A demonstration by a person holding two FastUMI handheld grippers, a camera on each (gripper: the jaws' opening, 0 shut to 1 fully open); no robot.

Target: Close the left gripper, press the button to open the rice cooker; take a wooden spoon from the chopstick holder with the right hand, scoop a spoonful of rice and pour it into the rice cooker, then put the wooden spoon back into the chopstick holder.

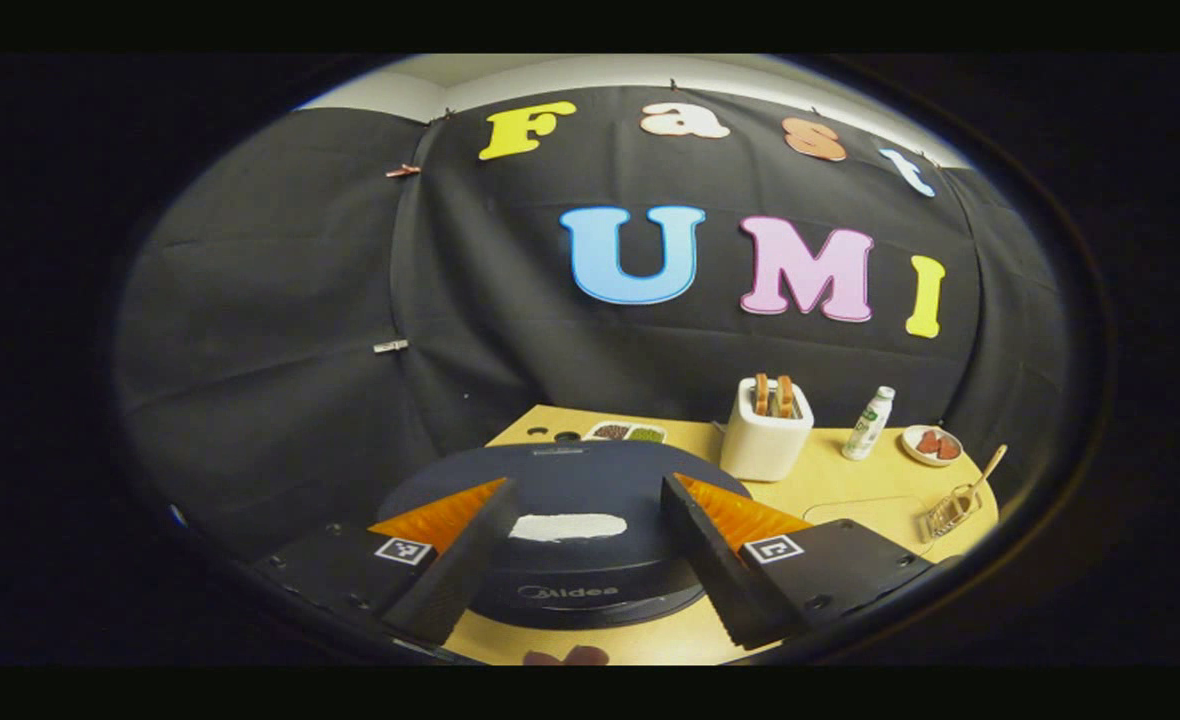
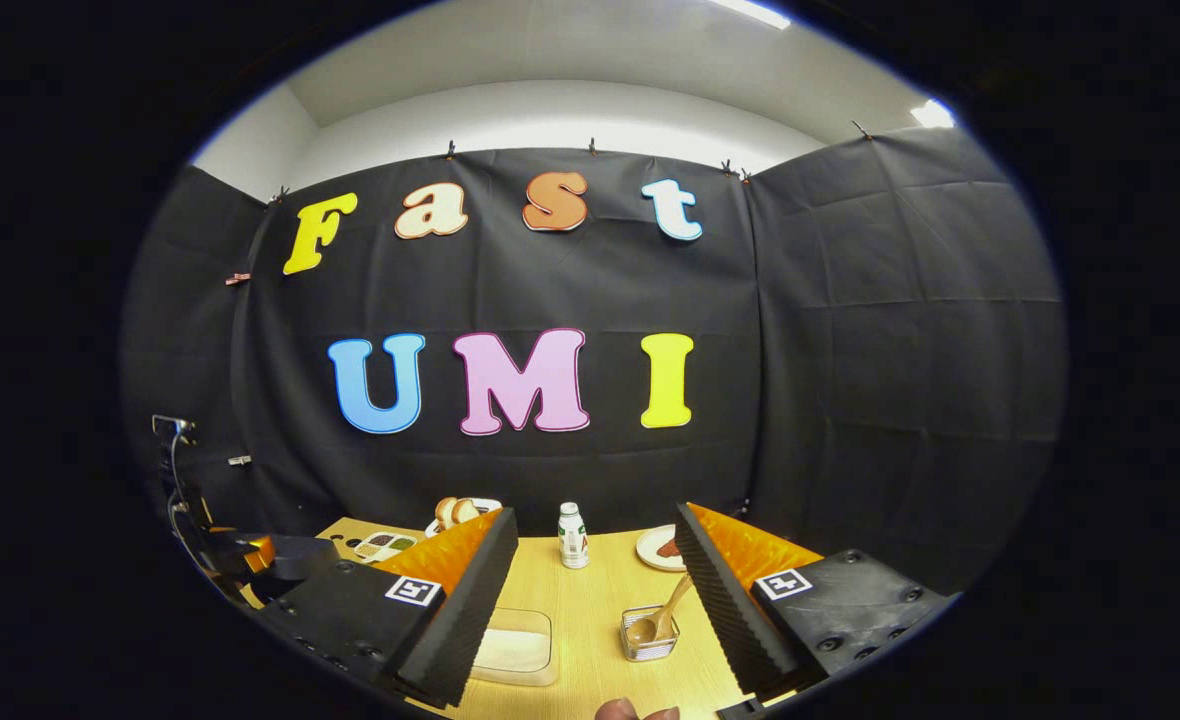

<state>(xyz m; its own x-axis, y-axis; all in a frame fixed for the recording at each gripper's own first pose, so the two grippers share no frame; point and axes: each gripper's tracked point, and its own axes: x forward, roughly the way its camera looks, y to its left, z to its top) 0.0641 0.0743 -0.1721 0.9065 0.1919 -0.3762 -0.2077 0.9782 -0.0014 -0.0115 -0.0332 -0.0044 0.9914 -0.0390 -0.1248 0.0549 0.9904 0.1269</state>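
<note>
The dark blue rice cooker (image 1: 590,590) sits right below my left gripper (image 1: 587,490), lid down, with a pale patch (image 1: 567,526) on top between the fingers. This gripper is open and holds nothing. In the right gripper view, my right gripper (image 2: 595,515) is open above the table. Ahead of it stands the wire chopstick holder (image 2: 650,633) with the wooden spoon (image 2: 662,610) leaning in it. A clear box of rice (image 2: 515,645) lies just left of the holder. The holder (image 1: 950,512) and spoon (image 1: 985,470) also show at the far right of the left gripper view.
On the wooden table (image 2: 600,600) stand a white toaster (image 1: 765,430) with bread, a small bottle (image 2: 573,535), a plate (image 2: 662,548) and a tray of grains (image 1: 625,432). The black cloth wall closes the back. The cooker (image 2: 300,555) appears far left.
</note>
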